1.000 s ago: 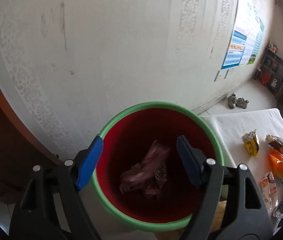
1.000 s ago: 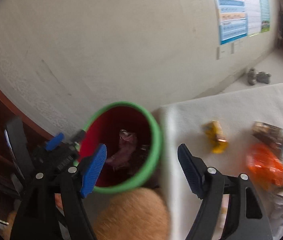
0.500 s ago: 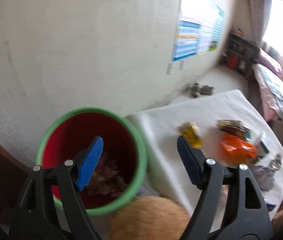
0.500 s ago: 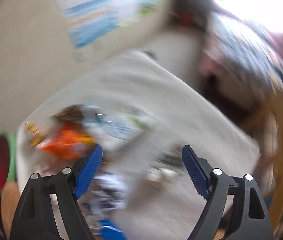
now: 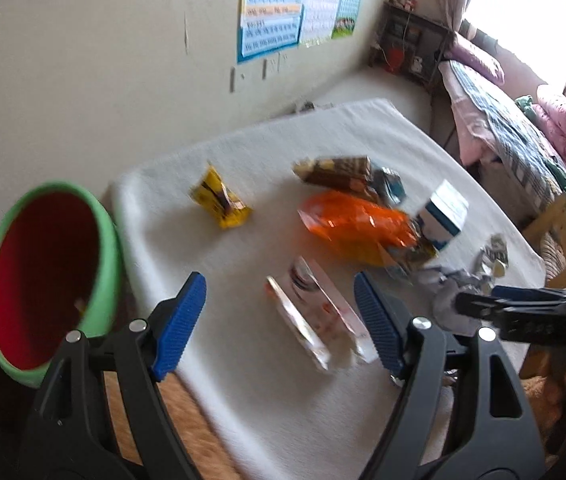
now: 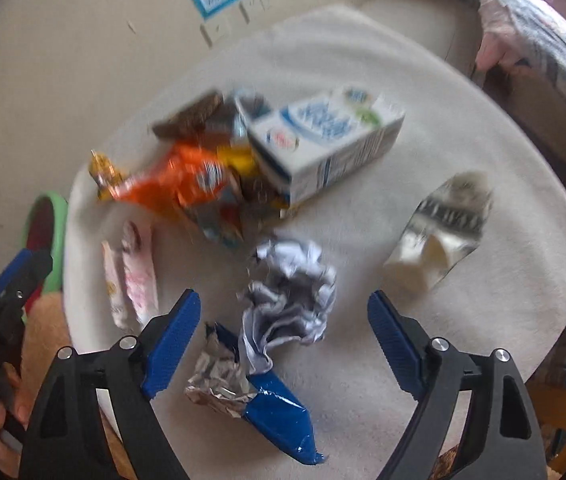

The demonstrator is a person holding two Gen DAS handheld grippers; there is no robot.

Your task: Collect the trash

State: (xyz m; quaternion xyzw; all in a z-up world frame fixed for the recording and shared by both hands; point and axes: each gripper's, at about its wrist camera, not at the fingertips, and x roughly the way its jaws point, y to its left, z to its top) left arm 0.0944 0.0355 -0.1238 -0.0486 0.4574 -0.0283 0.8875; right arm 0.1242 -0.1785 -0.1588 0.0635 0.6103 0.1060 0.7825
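A red bin with a green rim stands at the table's left edge; it also shows in the right wrist view. My left gripper is open and empty above a white and pink wrapper. My right gripper is open and empty over crumpled white paper and a blue foil wrapper. On the white cloth lie a yellow wrapper, an orange bag, a brown wrapper, a white and blue carton and a silver pouch.
The table is covered by a white cloth and stands against a beige wall with a poster. A bed lies at the right. A wicker chair stands by the table's right edge.
Both grippers have swung right from above the bin to above the table. The bin has slid to the left edge of both views. Both stay open and empty.
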